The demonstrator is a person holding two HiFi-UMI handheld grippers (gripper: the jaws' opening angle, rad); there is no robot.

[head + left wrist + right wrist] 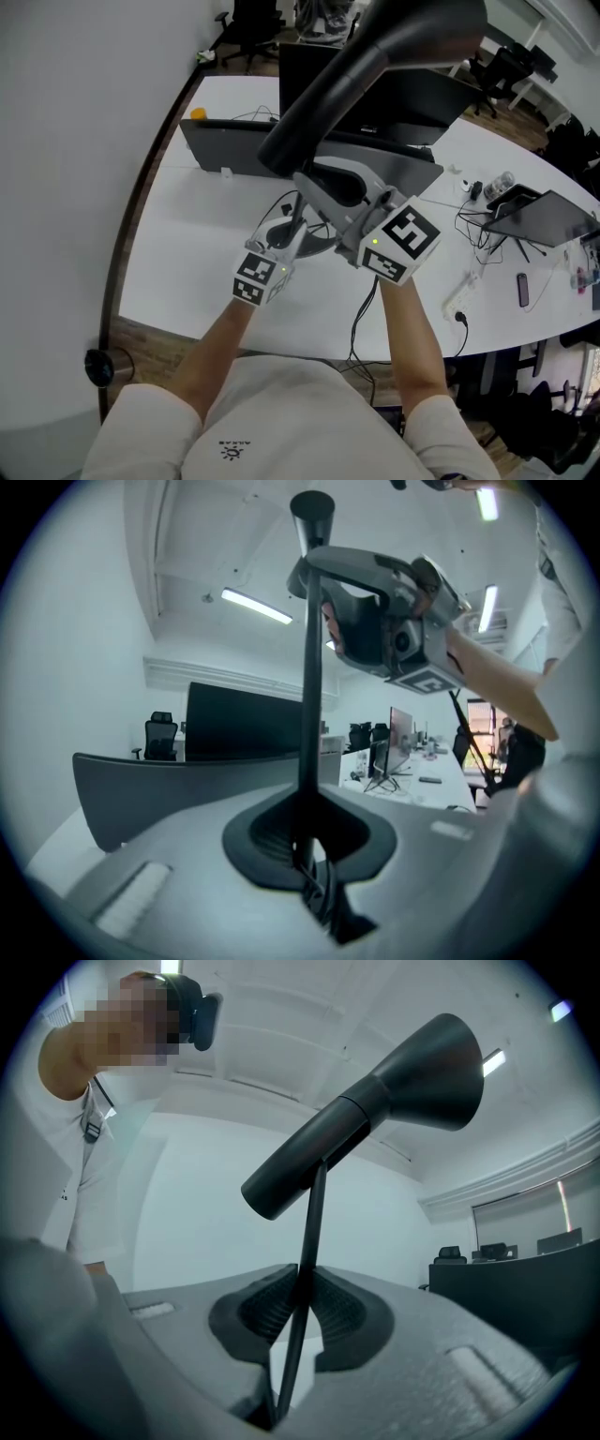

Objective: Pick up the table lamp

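The table lamp is held above the white table, its dark cone head tilted over it. Both grippers pinch the lamp's thin stem with narrow jaws. The left gripper is nearer the table, and the right gripper is just above it.

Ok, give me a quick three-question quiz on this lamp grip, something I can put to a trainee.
1. True or false: the left tongs and the right tongs are both shut on the lamp's stem.
2. Which pair grips the stem higher up? A: left tongs. B: right tongs.
3. Fill in: the table is ___ in colour.
Key: 1 true; 2 B; 3 white.
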